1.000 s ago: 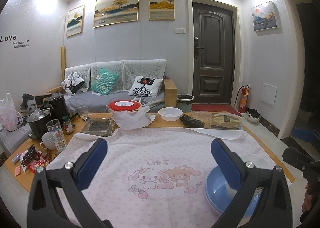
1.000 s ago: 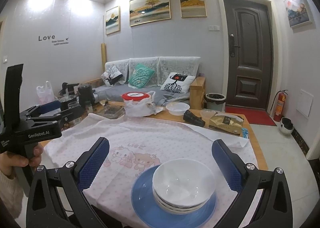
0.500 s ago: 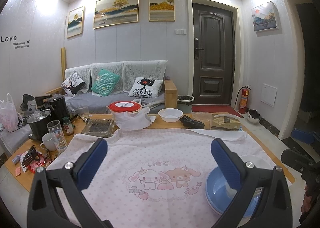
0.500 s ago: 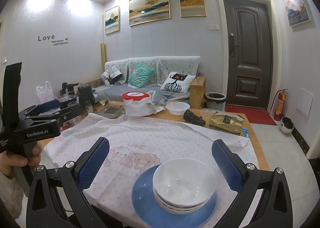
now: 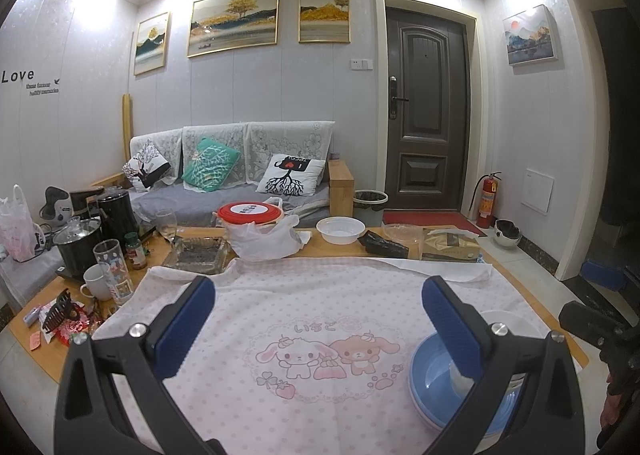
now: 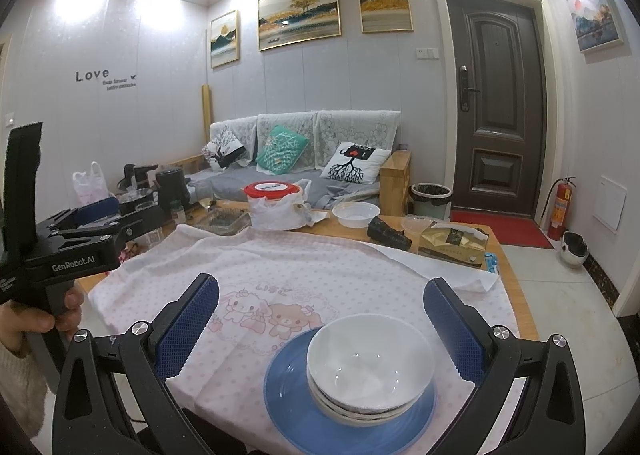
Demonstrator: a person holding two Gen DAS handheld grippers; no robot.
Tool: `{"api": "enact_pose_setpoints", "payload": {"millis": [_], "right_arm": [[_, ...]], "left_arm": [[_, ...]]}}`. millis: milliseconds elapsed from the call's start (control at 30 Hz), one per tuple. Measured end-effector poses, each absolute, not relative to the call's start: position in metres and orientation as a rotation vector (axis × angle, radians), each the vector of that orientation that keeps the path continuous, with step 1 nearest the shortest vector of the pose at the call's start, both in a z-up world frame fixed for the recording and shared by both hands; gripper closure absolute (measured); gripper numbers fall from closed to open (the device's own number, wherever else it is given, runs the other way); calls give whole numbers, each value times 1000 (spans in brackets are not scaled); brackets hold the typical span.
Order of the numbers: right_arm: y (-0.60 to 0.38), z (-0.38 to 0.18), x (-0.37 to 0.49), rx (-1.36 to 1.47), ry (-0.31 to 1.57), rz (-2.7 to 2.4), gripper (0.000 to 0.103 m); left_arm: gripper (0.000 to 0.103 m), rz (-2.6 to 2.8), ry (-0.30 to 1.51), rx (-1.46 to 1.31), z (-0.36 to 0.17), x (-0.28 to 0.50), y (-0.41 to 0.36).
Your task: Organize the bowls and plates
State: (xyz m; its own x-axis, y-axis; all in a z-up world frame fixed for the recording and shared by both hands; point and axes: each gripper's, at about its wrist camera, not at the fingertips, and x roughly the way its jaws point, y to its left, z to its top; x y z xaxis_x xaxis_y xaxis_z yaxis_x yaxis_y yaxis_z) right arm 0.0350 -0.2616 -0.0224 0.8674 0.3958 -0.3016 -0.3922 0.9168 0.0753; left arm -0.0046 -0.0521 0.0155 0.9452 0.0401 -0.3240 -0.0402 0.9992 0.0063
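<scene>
A stack of white bowls (image 6: 370,369) sits on a blue plate (image 6: 288,407) at the near right of the pink cartoon tablecloth (image 6: 280,275). My right gripper (image 6: 320,327) is open and empty, raised just in front of the stack. In the left wrist view the blue plate (image 5: 430,379) and bowls (image 5: 508,321) lie at lower right, partly hidden by a finger. My left gripper (image 5: 318,325) is open and empty over the cloth's middle, left of the stack. It also shows in the right wrist view (image 6: 80,239), held by a hand.
Along the table's far edge stand a red-lidded container (image 5: 250,213) on a plastic bag, a white bowl (image 5: 340,230), a glass dish (image 5: 196,253), a black pouch (image 5: 386,245) and a box (image 5: 450,245). Cups, a pot and a kettle (image 5: 116,211) crowd the left end.
Almost nothing has changed. Both grippers stay open and hover nearly still. The other gripper at the right edge of the left wrist view has shifted slightly.
</scene>
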Motion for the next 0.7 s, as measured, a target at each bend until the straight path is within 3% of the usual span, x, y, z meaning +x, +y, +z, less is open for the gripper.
{"api": "enact_pose_setpoints", "payload": {"millis": [700], "right_arm": [[-261, -23, 35, 14, 321, 413, 1]], "left_arm": [[0, 38, 329, -2, 14, -5, -55]]}}
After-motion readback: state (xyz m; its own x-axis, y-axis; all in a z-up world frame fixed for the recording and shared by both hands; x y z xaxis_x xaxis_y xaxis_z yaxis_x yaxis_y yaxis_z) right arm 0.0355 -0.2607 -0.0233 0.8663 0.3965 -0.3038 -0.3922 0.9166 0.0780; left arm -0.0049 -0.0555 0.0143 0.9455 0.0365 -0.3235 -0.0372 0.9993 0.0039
